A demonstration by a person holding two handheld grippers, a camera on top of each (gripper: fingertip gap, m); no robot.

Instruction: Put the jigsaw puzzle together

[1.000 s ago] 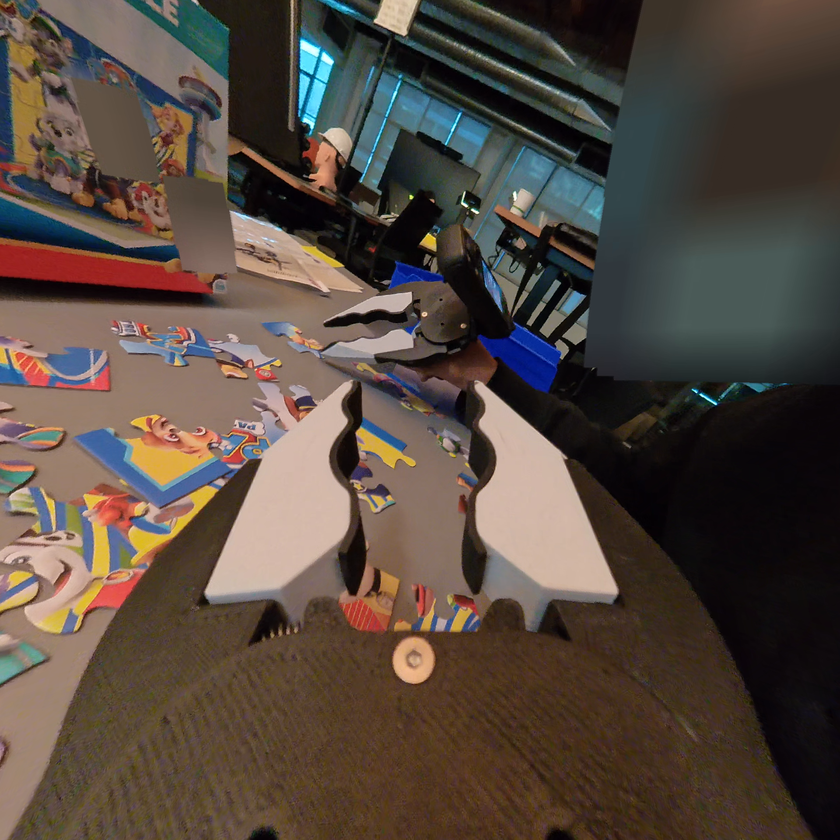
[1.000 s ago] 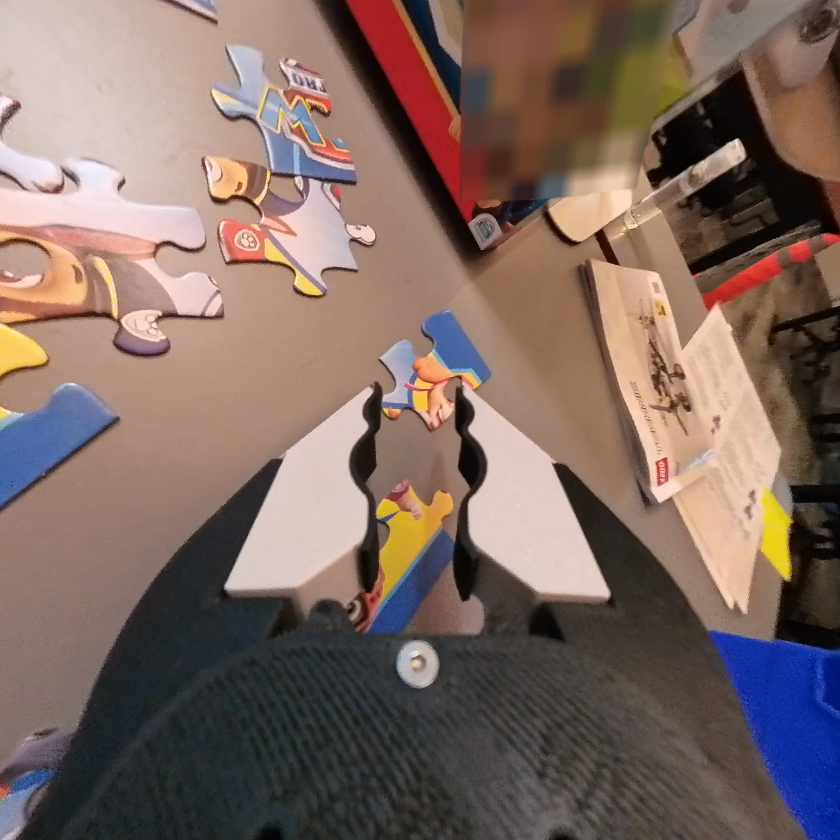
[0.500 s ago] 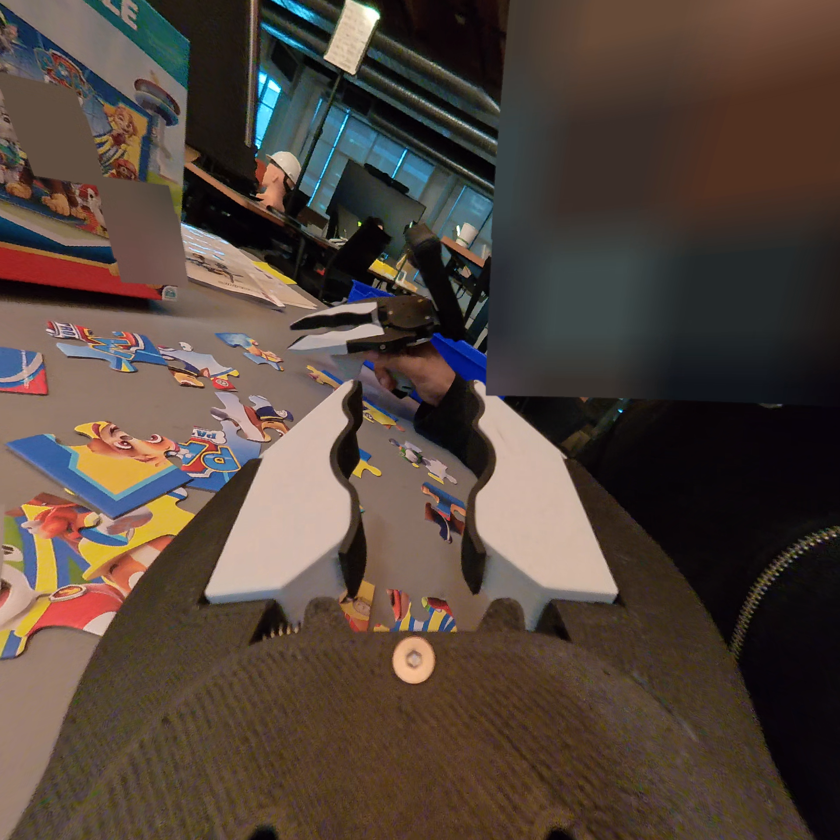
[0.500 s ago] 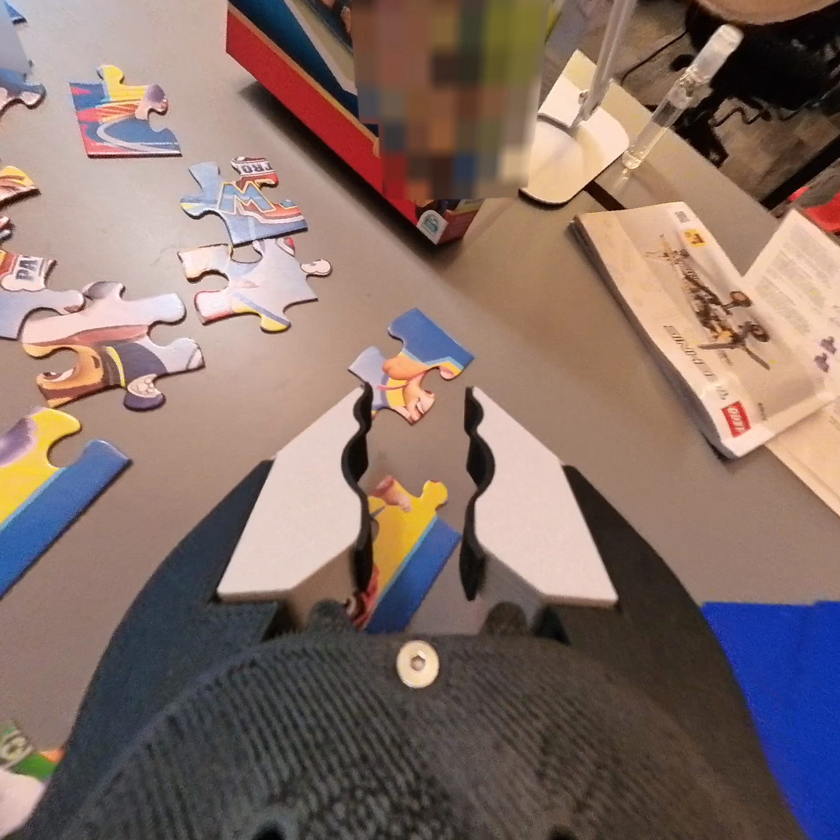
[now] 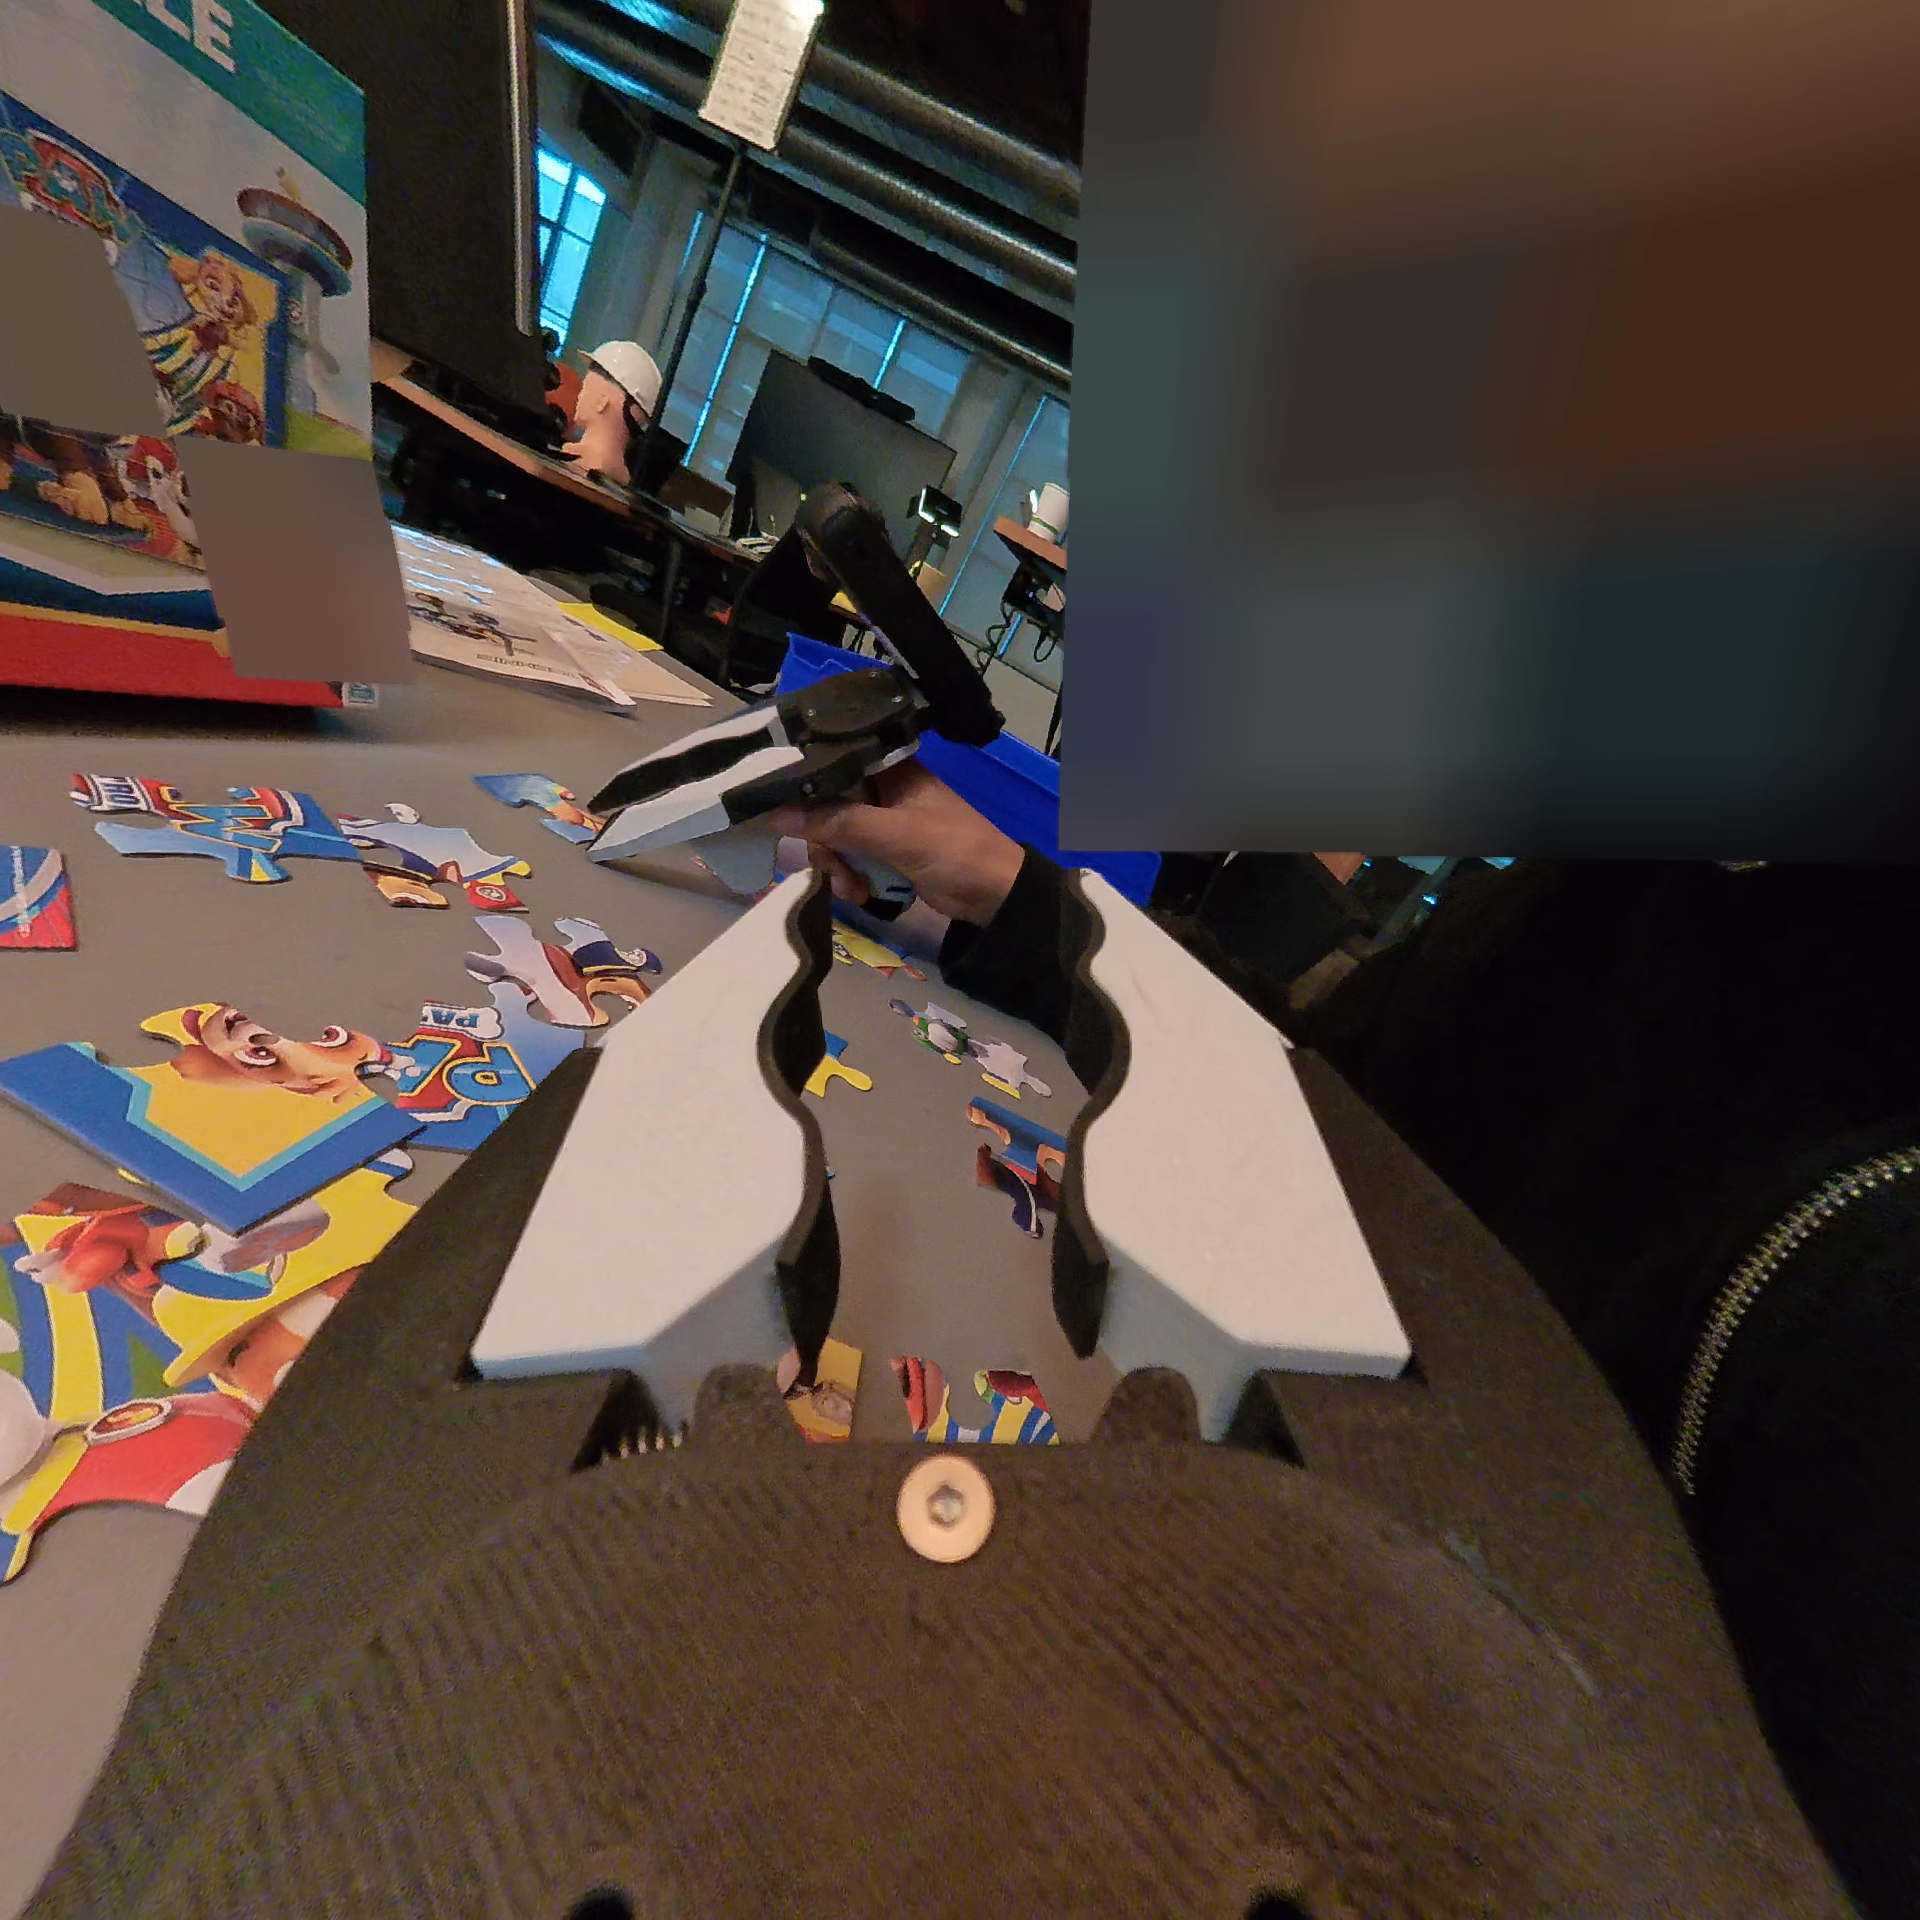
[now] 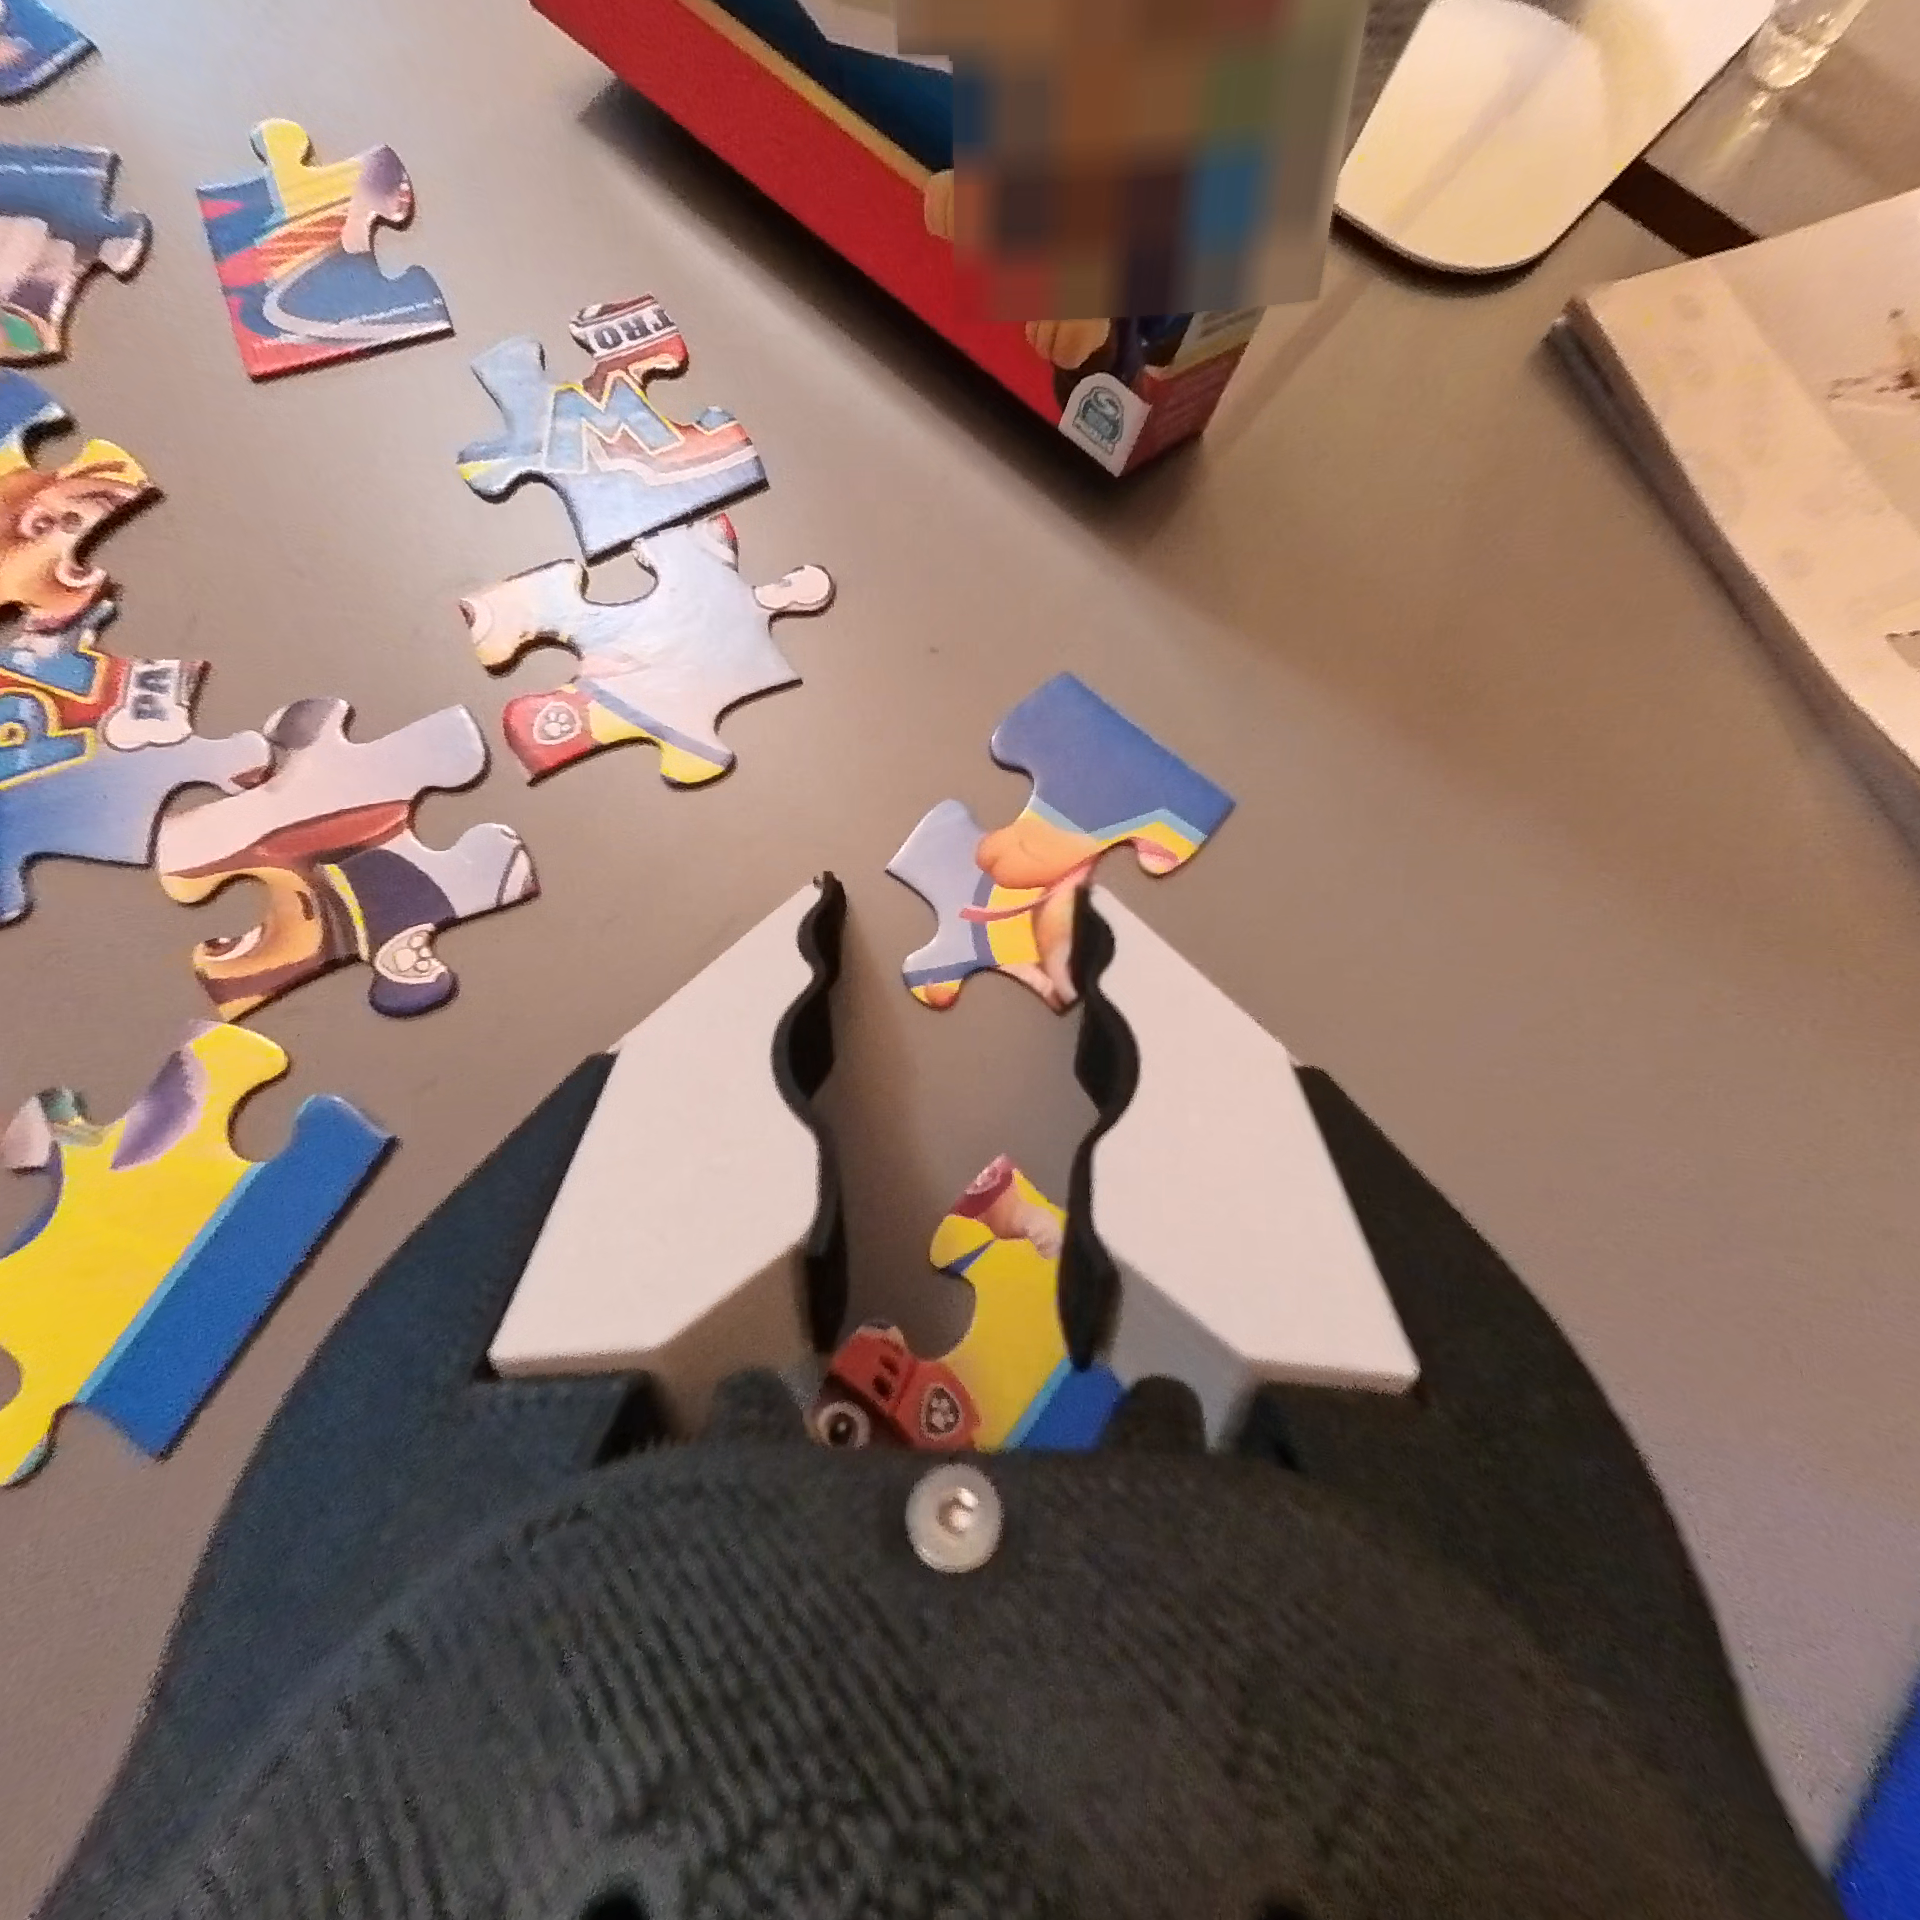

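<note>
Right wrist view gives me my right gripper (image 6: 956, 904) gaping, nothing held, over a blue-and-yellow puzzle piece (image 6: 1049, 831) flat on the grey table (image 6: 1403, 831); only the left wrist view shows that gripper side-on, my left gripper (image 5: 945, 894) likewise open and bare.

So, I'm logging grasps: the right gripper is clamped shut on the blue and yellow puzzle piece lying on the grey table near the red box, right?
Not quite. The right gripper is open: in the right wrist view its fingers stand apart over the blue and yellow puzzle piece, which does lie flat on the grey table near the red box.
</note>
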